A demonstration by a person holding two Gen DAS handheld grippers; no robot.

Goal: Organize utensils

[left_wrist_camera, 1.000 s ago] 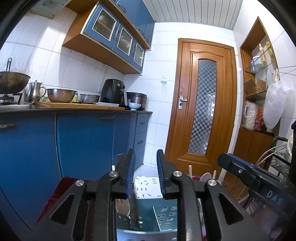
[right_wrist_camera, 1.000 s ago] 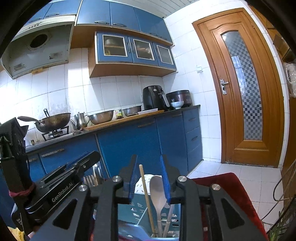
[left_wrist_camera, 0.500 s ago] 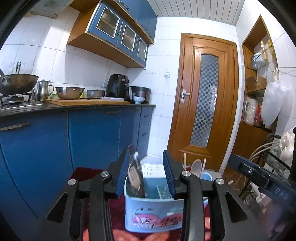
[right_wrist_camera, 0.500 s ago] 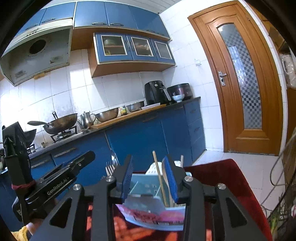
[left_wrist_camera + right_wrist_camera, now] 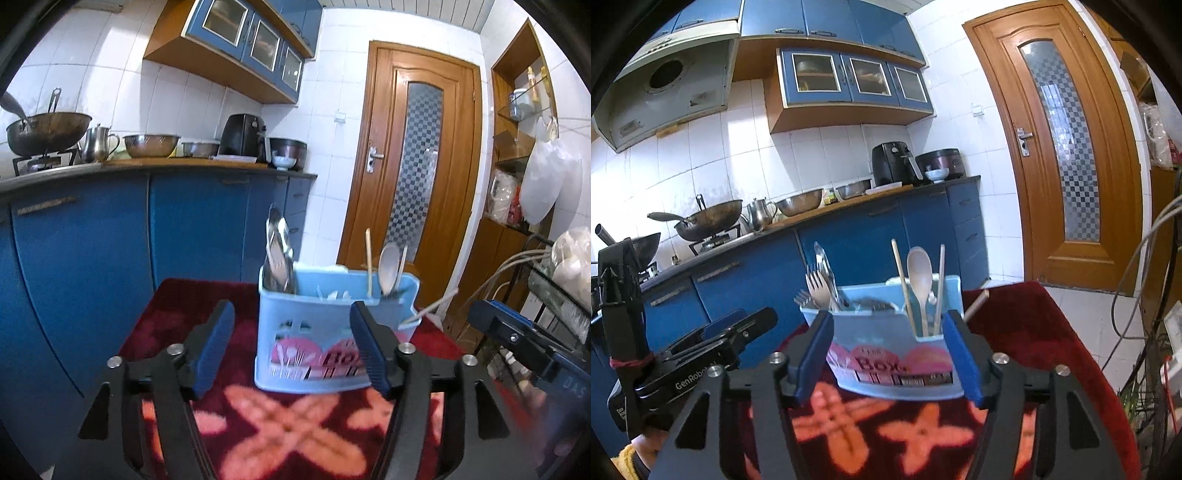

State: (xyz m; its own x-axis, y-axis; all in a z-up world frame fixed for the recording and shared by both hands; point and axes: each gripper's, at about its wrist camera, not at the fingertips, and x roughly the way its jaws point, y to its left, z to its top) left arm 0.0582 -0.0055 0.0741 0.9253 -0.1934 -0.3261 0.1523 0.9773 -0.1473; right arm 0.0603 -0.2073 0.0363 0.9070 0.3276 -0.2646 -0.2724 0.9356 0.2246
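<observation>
Both tongs are being held released and empty, left tongs (image 5: 291, 325) and right tongs (image 5: 886, 332); the blue utensil caddy (image 5: 332, 332) is standing just ahead on the red-clothed bench (image 5: 177, 306); metal cutlery (image 5: 279, 254) and wooden spoon (image 5: 919, 273) are being kept upright in separate compartments, presumably sorted by type.

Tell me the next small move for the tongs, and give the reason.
Probably finish by drawing both tongs back, left and right. Both stand open and hold nothing, while the spoons and forks, wooden spoon and chopsticks already stand in the blue caddy. One stick pokes out beside it.
</observation>
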